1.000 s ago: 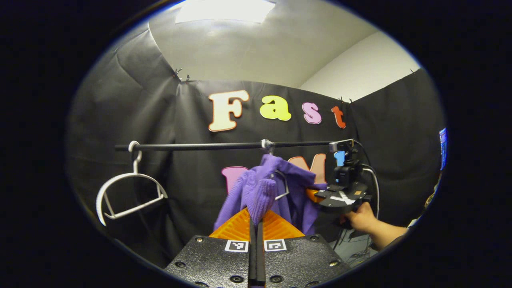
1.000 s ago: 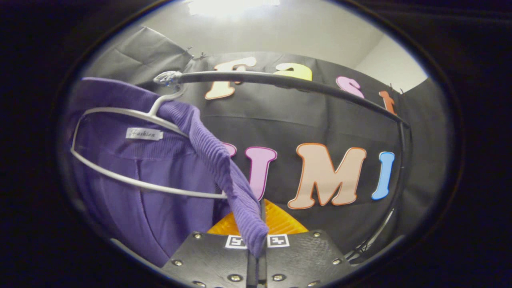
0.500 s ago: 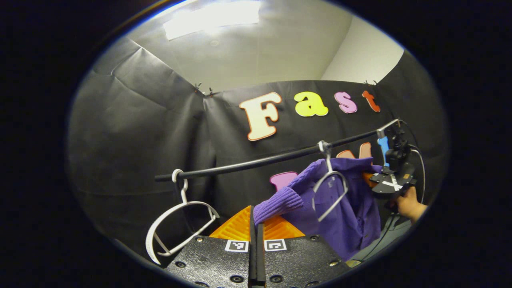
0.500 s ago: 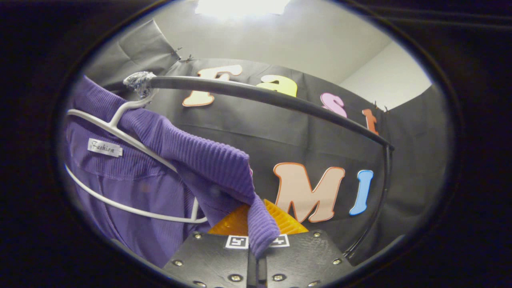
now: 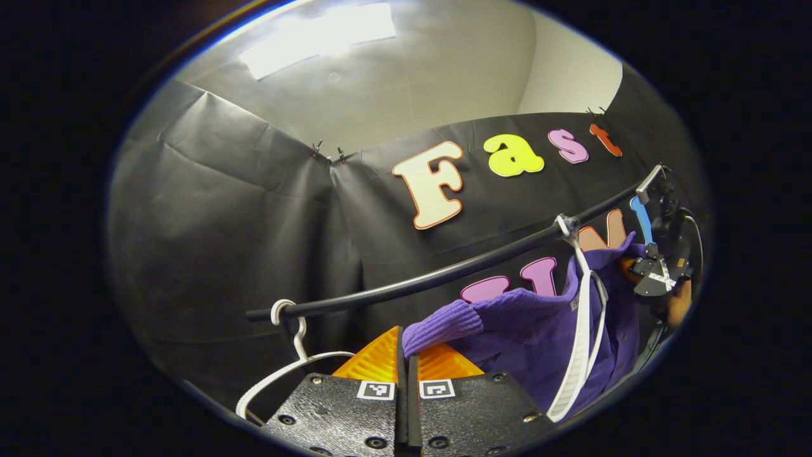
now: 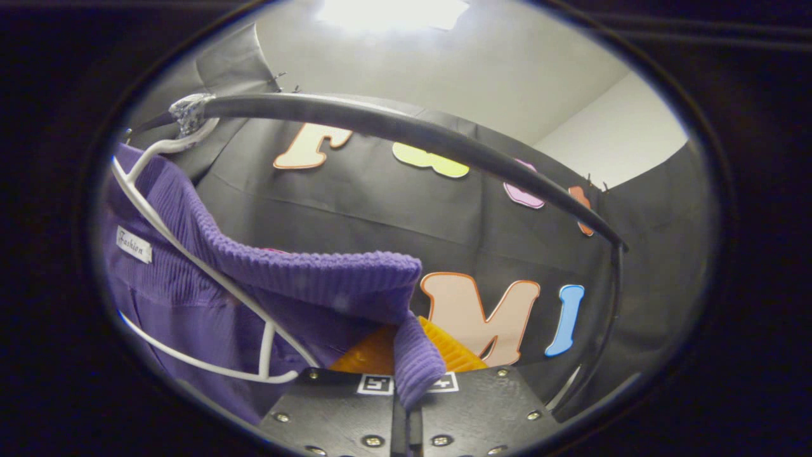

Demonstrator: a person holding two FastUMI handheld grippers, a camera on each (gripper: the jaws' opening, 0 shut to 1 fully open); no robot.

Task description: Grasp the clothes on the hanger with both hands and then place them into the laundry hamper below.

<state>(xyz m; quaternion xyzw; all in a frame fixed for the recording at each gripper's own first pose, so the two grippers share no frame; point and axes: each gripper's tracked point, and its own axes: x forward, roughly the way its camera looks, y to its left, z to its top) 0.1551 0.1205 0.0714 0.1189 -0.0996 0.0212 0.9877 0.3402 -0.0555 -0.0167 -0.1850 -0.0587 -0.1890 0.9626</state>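
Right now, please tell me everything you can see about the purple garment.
The purple garment is a ribbed knit with a white label at the neck. It hangs partly on a white hanger hooked over the black rail. It is stretched sideways: the left claw is shut on a ribbed cuff, and the right claw is shut on another ribbed edge, with a fold drooping over its fingers.

Empty white hanger cut off below.

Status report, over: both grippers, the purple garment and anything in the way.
Left gripper shut on purple garment; right gripper shut on it too. Garment stretched between them, hanger inside it, hooked on rail. Spare hanger hangs beside left gripper.
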